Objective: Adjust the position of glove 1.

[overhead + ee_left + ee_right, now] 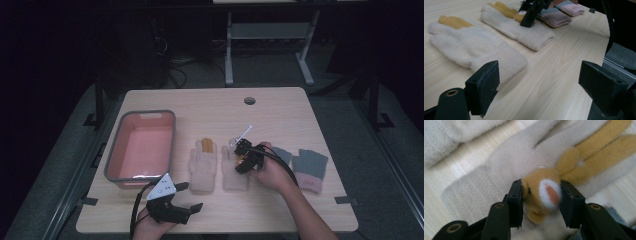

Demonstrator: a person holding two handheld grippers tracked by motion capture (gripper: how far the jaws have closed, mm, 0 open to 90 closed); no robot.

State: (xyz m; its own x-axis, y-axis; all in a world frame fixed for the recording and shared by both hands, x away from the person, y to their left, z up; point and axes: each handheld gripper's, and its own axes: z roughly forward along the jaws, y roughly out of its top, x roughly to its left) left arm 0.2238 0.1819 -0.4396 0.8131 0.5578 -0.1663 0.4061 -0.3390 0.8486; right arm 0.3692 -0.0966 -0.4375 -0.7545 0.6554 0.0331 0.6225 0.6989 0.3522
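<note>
Pale wood-grain surface (280, 107), dim room behind. No legible writing or brand on any item.

Cream fleece glove (235, 167), just right of centre: flat, cuff toward 6 o'clock. The right gripper view shows a tan plush animal head (541, 192) with white muzzle and long ears on its back; the right hand-held gripper (541, 202) clamps that head.

Matching cream glove (203, 167) at its 9 o'clock.

Pink tub with grey rim (167, 145) farther toward 9 o'clock.

Grey-and-pink gloves (310, 170) at 3 o'clock.

Left hand-held gripper (541, 82), at 7 o'clock: jaws wide apart, holding nothing.
</note>
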